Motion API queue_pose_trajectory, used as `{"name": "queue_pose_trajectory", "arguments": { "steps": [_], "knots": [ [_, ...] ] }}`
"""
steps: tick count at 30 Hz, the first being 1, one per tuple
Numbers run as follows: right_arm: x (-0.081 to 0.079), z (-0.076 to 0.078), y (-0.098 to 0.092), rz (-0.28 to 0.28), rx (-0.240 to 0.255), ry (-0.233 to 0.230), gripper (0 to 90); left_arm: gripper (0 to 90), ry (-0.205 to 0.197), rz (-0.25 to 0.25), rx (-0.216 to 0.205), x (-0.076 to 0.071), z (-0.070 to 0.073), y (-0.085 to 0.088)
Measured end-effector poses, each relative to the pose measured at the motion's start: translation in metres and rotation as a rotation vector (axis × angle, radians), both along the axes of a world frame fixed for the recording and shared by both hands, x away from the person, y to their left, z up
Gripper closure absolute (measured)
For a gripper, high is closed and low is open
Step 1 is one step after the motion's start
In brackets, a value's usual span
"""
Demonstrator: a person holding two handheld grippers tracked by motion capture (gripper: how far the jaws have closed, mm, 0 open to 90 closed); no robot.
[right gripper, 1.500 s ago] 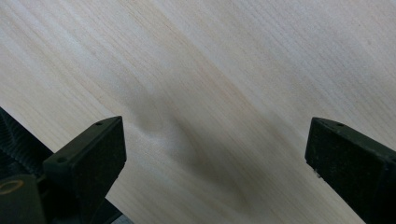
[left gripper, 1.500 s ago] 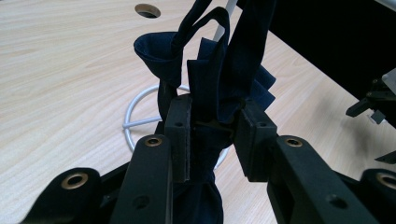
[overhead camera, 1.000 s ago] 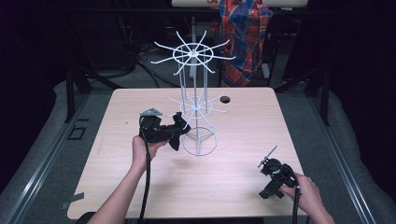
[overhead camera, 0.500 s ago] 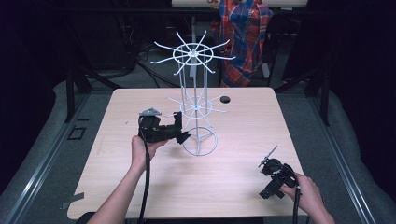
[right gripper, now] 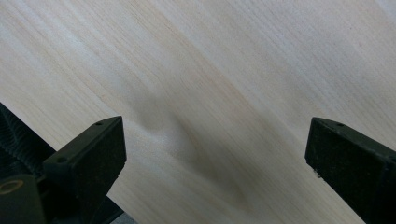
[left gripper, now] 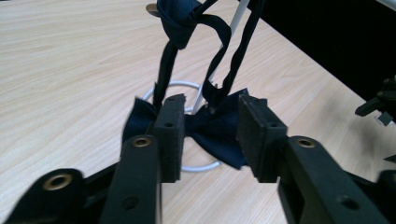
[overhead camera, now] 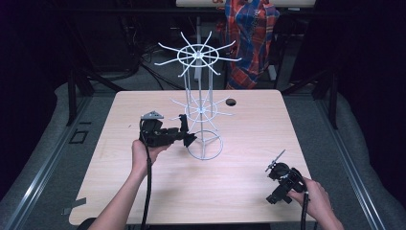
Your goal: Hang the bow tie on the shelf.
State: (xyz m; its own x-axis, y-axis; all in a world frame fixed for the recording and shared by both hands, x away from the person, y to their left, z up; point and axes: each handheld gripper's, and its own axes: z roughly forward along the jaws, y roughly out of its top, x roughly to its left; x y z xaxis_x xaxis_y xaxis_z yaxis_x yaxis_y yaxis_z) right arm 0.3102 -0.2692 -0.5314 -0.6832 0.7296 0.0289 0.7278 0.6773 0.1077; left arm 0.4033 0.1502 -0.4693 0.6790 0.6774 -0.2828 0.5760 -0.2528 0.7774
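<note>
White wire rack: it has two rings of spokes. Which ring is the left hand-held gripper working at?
The lower ring of spokes, halfway up the white wire rack. The left hand-held gripper sits beside it with a dark bow tie between its jaws; the top ring stands far above.

Both grippers black w/ brass-ringed screw holes; left gripper has grey plate (three-cornered); black cables trail.

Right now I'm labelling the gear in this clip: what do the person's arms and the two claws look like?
Both forearms are bare; no sleeves in view. The left claw is matte black with a grey three-cornered plate on top and a black ribbed cable trailing along the arm. Its jaws are flat black bars with brass-ringed holes, ending in square black foam pads. The right claw is likewise black, with a black cable and blocky black pads.
</note>
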Motion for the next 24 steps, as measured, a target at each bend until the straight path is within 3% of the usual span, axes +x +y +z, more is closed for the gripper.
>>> {"name": "queue_pose_trajectory", "arguments": {
  "steps": [2,9,12,13,18,24],
  "knots": [
    [-0.001,0.0,0.001,-0.005,0.012,-0.001,5.0,53.6,0.0,0.004,0.031,-0.002,0.002,-0.001],
    [0.0,0.001,0.0,0.002,0.008,-0.003,5.0,31.4,-0.023,0.008,0.081,-0.012,0.014,0.006],
    [-0.001,0.0,-0.001,-0.004,0.017,-0.007,5.0,23.0,-0.043,0.029,0.154,-0.019,0.015,0.007],
    [0.001,0.002,-0.001,0.019,-0.003,0.006,5.0,21.3,-0.046,0.029,0.176,-0.022,0.014,0.008],
    [0.0,0.002,-0.001,0.02,0.002,0.005,5.1,15.1,-0.057,0.034,0.236,-0.031,0.014,0.009],
    [-0.001,0.002,-0.002,0.003,0.026,-0.007,5.2,9.4,-0.055,0.045,0.274,-0.043,0.014,0.013]
  ]
}}
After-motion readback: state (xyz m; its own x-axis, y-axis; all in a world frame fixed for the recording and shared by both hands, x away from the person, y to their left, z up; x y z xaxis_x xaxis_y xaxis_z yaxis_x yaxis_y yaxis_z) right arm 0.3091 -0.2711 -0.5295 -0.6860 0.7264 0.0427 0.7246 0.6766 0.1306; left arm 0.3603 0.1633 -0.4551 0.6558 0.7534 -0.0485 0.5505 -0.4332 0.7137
